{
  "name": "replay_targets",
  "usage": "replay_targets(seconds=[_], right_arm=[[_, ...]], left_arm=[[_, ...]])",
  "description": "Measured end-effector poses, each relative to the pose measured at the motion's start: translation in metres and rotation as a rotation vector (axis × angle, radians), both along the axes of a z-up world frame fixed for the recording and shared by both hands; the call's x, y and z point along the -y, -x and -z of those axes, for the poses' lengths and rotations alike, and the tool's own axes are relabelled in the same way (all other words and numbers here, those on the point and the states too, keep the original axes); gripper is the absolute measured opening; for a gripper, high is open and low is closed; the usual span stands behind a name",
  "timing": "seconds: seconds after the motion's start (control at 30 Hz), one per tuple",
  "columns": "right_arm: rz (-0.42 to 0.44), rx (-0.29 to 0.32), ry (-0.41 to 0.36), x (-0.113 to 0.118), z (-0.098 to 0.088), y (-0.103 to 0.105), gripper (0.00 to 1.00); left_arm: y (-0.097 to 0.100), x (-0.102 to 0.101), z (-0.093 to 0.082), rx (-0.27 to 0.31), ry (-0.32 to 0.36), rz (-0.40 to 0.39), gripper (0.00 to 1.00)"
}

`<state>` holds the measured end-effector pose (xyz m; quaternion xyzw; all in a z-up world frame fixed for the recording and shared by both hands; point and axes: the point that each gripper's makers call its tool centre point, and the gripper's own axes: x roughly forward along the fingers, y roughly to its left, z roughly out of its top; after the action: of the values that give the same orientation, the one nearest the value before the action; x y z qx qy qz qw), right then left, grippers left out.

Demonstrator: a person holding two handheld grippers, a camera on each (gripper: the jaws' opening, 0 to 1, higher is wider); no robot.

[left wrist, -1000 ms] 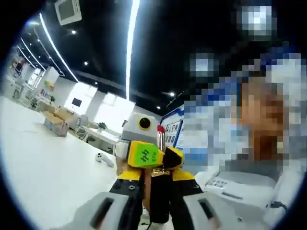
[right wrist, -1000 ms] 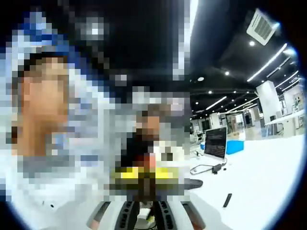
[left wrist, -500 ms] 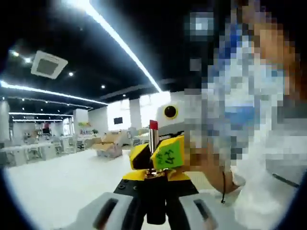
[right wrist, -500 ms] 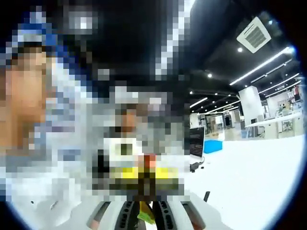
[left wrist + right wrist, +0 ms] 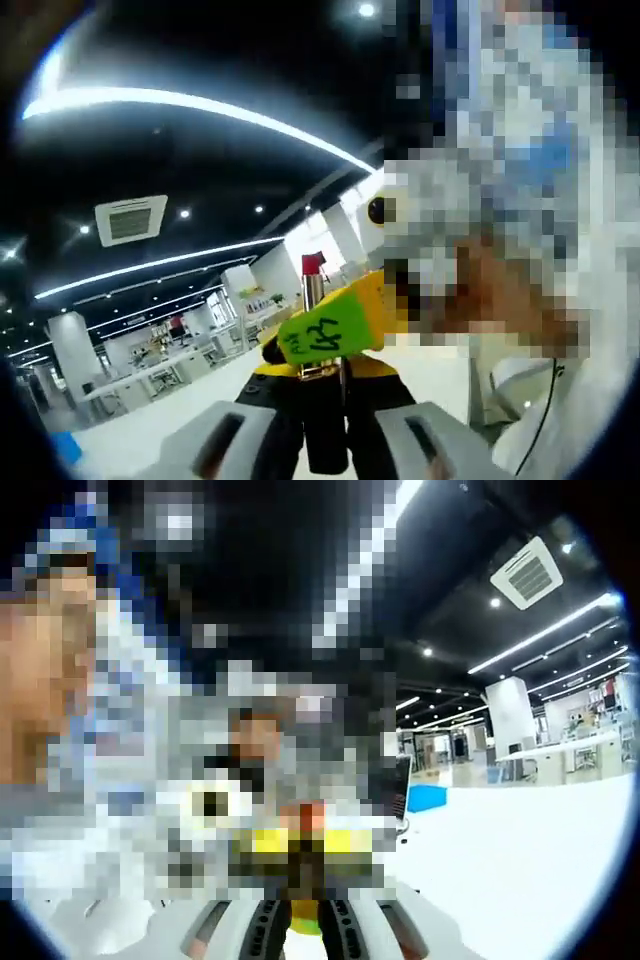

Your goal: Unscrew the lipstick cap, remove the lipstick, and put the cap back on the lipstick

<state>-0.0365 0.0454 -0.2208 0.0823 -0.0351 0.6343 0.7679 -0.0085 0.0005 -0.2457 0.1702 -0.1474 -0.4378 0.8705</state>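
Note:
My left gripper (image 5: 322,372) is shut on the black base of the lipstick (image 5: 312,290), which stands upright between its yellow-tipped jaws. The red tip sticks up above a silver sleeve and a gold band. My right gripper (image 5: 330,328), yellow with a green tag, reaches in from the right and closes across the lipstick at the gold band. In the right gripper view, a mosaic blurs the lipstick's red tip (image 5: 310,816) above yellow fingertips (image 5: 268,842). My right gripper (image 5: 303,920) has its jaws close together, with a yellow-green piece between them.
A person (image 5: 520,300) stands close on the right of the left gripper view, behind mosaic. A white table (image 5: 520,880) spreads across the right of the right gripper view. Ceiling light strips (image 5: 200,105) and a vent (image 5: 130,220) are overhead.
Both views have rolled and tilted with the hands, so the room has swung round. The lipstick stays upright in my left gripper, with the right gripper still across it.

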Motion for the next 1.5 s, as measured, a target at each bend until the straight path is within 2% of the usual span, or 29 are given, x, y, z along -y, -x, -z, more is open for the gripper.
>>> replay_targets(seconds=[0.1, 0.2, 0.3, 0.43, 0.5, 0.6, 0.67, 0.7, 0.77, 0.8, 0.9, 0.97, 1.03, 1.13, 1.2, 1.27, 1.37, 1.5], right_arm=[[0.004, 0.002, 0.01, 0.0, 0.002, -0.002, 0.06], [-0.027, -0.024, 0.003, 0.001, 0.002, 0.0, 0.06], [-0.057, -0.039, -0.009, 0.003, -0.001, 0.003, 0.06], [-0.069, -0.051, -0.025, 0.009, -0.005, 0.003, 0.06], [-0.076, -0.046, -0.02, 0.01, -0.006, 0.005, 0.06], [-0.114, -0.039, -0.018, 0.01, -0.008, 0.013, 0.06], [-0.15, -0.041, -0.011, 0.009, -0.006, 0.02, 0.06], [-0.16, -0.043, -0.01, 0.008, -0.006, 0.022, 0.06], [-0.206, -0.051, -0.008, 0.006, -0.005, 0.03, 0.06], [-0.222, -0.052, -0.014, 0.006, -0.005, 0.033, 0.06], [-0.278, -0.047, -0.013, 0.003, -0.006, 0.045, 0.06], [-0.309, -0.04, -0.006, 0.001, -0.005, 0.053, 0.06], [-0.322, -0.039, -0.003, -0.002, -0.004, 0.057, 0.06], [-0.322, -0.047, -0.004, -0.002, -0.002, 0.056, 0.06], [-0.248, -0.042, 0.011, -0.002, 0.001, 0.044, 0.06], [-0.216, -0.033, 0.019, -0.003, 0.002, 0.039, 0.06], [-0.162, -0.028, 0.026, -0.001, 0.003, 0.029, 0.06], [-0.073, -0.003, 0.026, 0.003, 0.0, 0.017, 0.06]], left_arm=[[-0.001, 0.0, 0.003, -0.013, -0.011, 0.013, 0.15], [0.008, 0.004, 0.006, -0.074, -0.013, 0.113, 0.17], [0.017, 0.001, 0.003, -0.186, 0.042, 0.226, 0.19], [0.027, -0.002, 0.006, -0.378, 0.11, 0.393, 0.34], [0.03, -0.004, 0.003, -0.466, 0.168, 0.469, 0.38], [0.037, -0.004, 0.006, -0.586, 0.199, 0.578, 0.38], [0.04, -0.005, 0.006, -0.619, 0.22, 0.625, 0.36], [0.042, -0.005, 0.005, -0.626, 0.234, 0.65, 0.31], [0.054, -0.005, 0.001, -0.676, 0.274, 0.746, 0.24], [0.057, -0.003, 0.002, -0.705, 0.274, 0.769, 0.24], [0.067, 0.003, 0.01, -0.721, 0.233, 0.814, 0.24], [0.083, 0.011, 0.016, -0.764, 0.207, 0.88, 0.23], [0.093, 0.014, 0.015, -0.765, 0.204, 0.937, 0.15], [0.09, 0.015, 0.016, -0.77, 0.222, 0.911, 0.14], [0.074, 0.014, 0.018, -0.726, 0.22, 0.814, 0.14], [0.067, 0.013, 0.021, -0.691, 0.203, 0.751, 0.14], [0.054, 0.013, 0.024, -0.584, 0.153, 0.615, 0.14], [0.029, 0.009, 0.021, -0.382, 0.084, 0.378, 0.14]])
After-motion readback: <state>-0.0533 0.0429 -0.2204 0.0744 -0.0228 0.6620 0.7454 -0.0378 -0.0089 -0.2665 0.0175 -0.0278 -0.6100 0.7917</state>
